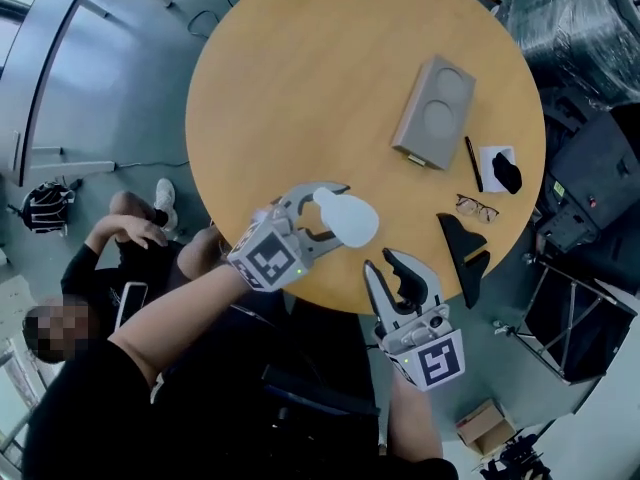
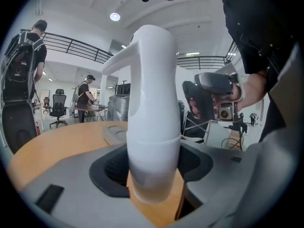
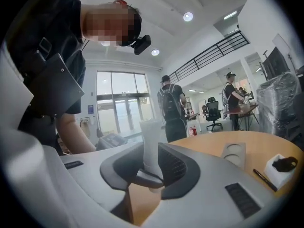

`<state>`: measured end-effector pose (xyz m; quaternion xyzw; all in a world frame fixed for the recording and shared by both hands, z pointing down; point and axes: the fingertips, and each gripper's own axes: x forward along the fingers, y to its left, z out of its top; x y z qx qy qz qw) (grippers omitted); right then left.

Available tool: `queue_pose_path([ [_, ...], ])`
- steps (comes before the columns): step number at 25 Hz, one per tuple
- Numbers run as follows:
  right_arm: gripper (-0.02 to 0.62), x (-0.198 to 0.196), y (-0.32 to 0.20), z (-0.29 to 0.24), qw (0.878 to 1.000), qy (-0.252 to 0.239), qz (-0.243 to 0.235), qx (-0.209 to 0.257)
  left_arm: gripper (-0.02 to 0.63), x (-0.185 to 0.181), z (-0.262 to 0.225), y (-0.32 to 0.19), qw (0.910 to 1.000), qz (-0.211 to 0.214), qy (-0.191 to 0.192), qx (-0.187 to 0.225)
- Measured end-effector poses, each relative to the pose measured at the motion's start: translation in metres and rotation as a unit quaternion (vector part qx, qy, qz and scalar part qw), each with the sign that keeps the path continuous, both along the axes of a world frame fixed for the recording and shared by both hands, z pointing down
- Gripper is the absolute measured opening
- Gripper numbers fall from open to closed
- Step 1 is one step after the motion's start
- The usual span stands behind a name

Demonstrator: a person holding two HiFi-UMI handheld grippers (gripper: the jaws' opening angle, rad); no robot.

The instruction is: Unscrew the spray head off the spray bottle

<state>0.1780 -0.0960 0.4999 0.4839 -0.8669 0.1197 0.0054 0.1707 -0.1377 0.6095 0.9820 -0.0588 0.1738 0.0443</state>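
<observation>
My left gripper [image 1: 330, 213] is shut on a white spray bottle [image 1: 347, 218], held off the round wooden table [image 1: 300, 78] near its front edge. In the left gripper view the bottle [image 2: 152, 113] stands upright between the dark pads [image 2: 111, 167], gripped on its lower part, with its spray head and nozzle [image 2: 121, 61] pointing left. My right gripper [image 1: 387, 265] hovers just right of the bottle and apart from it, jaws a little open with nothing between them. It also shows behind the bottle [image 2: 209, 99]. From the right gripper view the bottle [image 3: 151, 144] appears beyond the jaws.
On the table's far right lie a grey tray [image 1: 435, 113], a pen [image 1: 472, 163], a black piece on a white pad [image 1: 500, 171], glasses [image 1: 477, 208] and a black stand [image 1: 465, 253]. A person [image 1: 110, 258] sits on the floor at the left. Other people stand in the background.
</observation>
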Motion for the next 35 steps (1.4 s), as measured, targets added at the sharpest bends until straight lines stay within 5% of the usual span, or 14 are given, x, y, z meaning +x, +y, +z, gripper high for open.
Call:
queue_pose_path([
  [13,0.348,-0.100,-0.010,-0.122,0.994,0.012,-0.092,0.057,0.305,-0.059,-0.121,0.045,0.9999,-0.004,-0.010,-0.007],
  [18,0.343,-0.137,-0.018,-0.152,0.993,0.028,-0.097,0.056,0.305,-0.088,-0.145,0.051,0.9988,-0.012,-0.047,0.012],
  [21,0.232,-0.154,-0.019,-0.171,0.994,0.017,-0.090,0.067,0.305,-0.105,-0.162,0.059,0.9985,-0.013,-0.047,0.025],
  [22,0.193,-0.159,-0.018,-0.177,0.993,0.013,-0.095,0.075,0.305,-0.109,-0.166,0.060,0.9988,-0.008,-0.041,0.026],
  [35,0.193,-0.182,-0.010,-0.220,0.978,-0.013,-0.182,0.096,0.302,-0.119,-0.218,0.071,0.9940,0.094,0.054,0.010],
])
